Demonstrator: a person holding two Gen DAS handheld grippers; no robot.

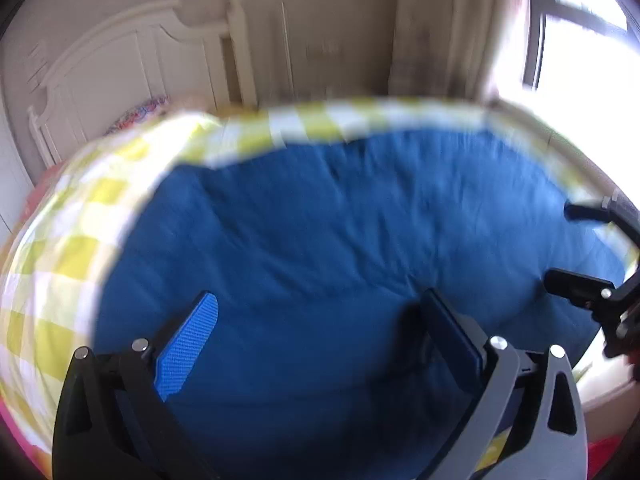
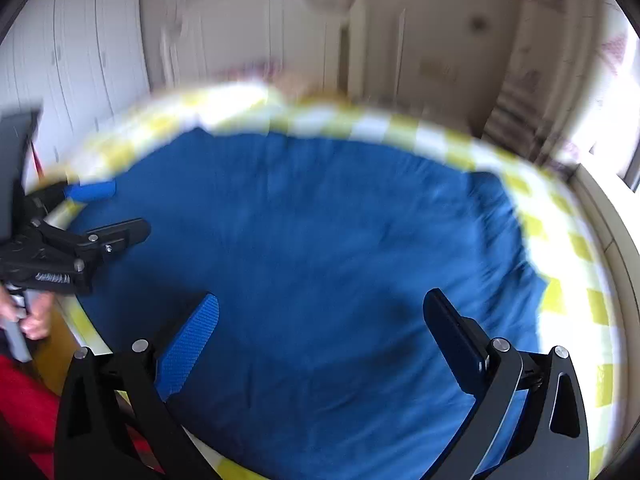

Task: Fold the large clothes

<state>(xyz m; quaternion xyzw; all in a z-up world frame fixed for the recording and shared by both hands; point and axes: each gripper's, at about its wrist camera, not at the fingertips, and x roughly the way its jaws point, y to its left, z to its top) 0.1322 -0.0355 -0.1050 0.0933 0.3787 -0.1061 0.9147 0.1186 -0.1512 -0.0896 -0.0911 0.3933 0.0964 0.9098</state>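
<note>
We are hovering both grippers, left gripper (image 1: 316, 320) and right gripper (image 2: 320, 320), jaws apart and empty, over the blue garment (image 1: 320, 220) lying spread on the checked bed (image 1: 60, 260); folding looks barely begun.

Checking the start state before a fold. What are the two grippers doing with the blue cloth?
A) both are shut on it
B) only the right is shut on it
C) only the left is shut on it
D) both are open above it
D: the left gripper and right gripper both show fingers spread wide, with the blue cloth lying flat on the checked sheet, ungripped.
</note>
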